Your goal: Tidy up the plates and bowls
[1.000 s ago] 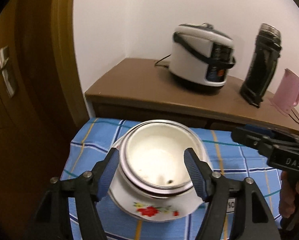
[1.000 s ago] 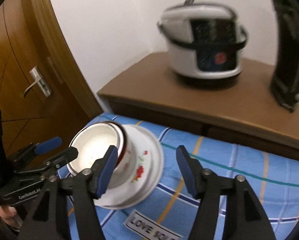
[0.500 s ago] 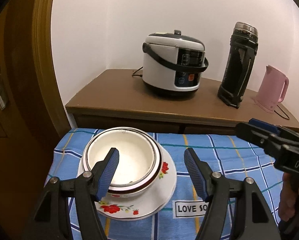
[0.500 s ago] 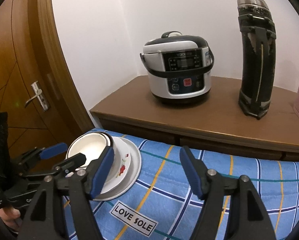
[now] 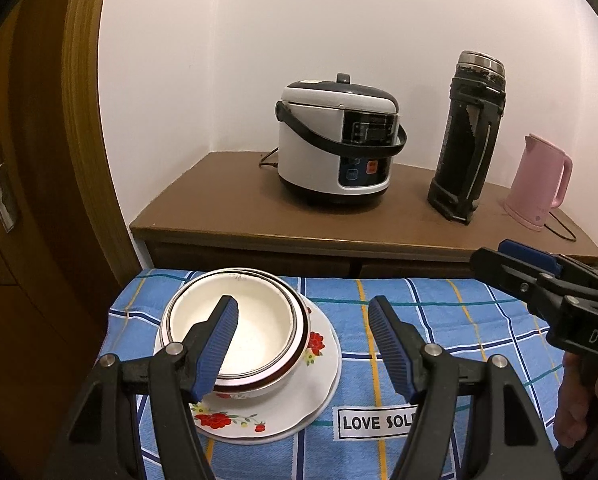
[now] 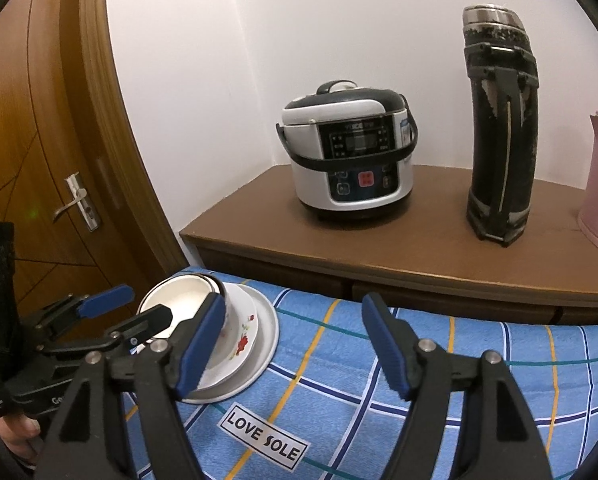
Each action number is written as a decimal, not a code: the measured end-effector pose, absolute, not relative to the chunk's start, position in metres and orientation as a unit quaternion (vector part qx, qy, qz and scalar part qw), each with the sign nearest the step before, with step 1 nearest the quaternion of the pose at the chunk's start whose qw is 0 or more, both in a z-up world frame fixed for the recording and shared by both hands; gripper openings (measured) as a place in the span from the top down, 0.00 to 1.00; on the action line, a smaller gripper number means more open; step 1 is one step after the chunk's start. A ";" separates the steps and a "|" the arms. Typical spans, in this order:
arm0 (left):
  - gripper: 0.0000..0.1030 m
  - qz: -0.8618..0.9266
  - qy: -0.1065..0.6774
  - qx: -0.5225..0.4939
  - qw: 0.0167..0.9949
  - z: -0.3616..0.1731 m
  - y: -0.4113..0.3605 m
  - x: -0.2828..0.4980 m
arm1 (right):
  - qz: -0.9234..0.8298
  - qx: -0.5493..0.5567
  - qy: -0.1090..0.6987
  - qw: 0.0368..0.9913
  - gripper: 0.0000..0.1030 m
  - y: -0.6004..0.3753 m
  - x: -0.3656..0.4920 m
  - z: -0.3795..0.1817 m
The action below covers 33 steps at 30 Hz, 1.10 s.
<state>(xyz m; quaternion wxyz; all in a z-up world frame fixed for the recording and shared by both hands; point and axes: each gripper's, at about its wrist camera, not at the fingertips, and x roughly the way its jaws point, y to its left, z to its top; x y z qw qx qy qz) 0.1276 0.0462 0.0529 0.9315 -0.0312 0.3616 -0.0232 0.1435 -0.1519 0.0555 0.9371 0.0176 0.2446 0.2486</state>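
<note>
Since a second ago both views have drawn back and up from the crockery; the stack then filled the left wrist view between the fingers, and now it sits lower left with more of the blue checked cloth [image 5: 439, 320] bare around it; the blur of the first earlier frames is gone. The right gripper's [image 6: 295, 344] jaws have just been opening, and nothing lies between them; only cloth shows in the gap.

The left gripper [image 5: 303, 344] stands wide apart and holds nothing; its left finger [image 5: 219, 344] overlaps the bowls in the picture, but whether it touches them I cannot tell; its right finger [image 5: 391, 344] hangs over bare cloth. In the right wrist view the right gripper's left finger [image 6: 201, 344] crosses in front of the stack's near side; contact there cannot be told either.

The bowls [image 5: 259, 332], white and nested with a dark rim band, sit upright on the flowered plate [image 5: 319, 392]; the plate rests on the cloth at the left end of the desk [image 6: 499, 380], near a "LOVE SOLE" label [image 6: 265, 432].

Behind, on a brown cabinet [image 5: 227, 208], stand a rice cooker [image 5: 339, 144], a tall black flask [image 5: 467, 136] and a pink kettle [image 5: 539, 184]; a wooden door [image 6: 39, 140] is at the left.
</note>
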 end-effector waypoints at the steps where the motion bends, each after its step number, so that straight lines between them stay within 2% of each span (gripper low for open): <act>1: 0.32 -0.024 0.361 -0.031 0.932 0.053 0.046 0.128 | 0.248 0.018 0.244 0.937 0.29 -0.152 0.143 0.056; 33: 0.32 -0.036 0.353 -0.015 0.935 0.069 0.027 0.126 | 0.237 0.013 0.221 0.946 0.27 -0.169 0.131 0.070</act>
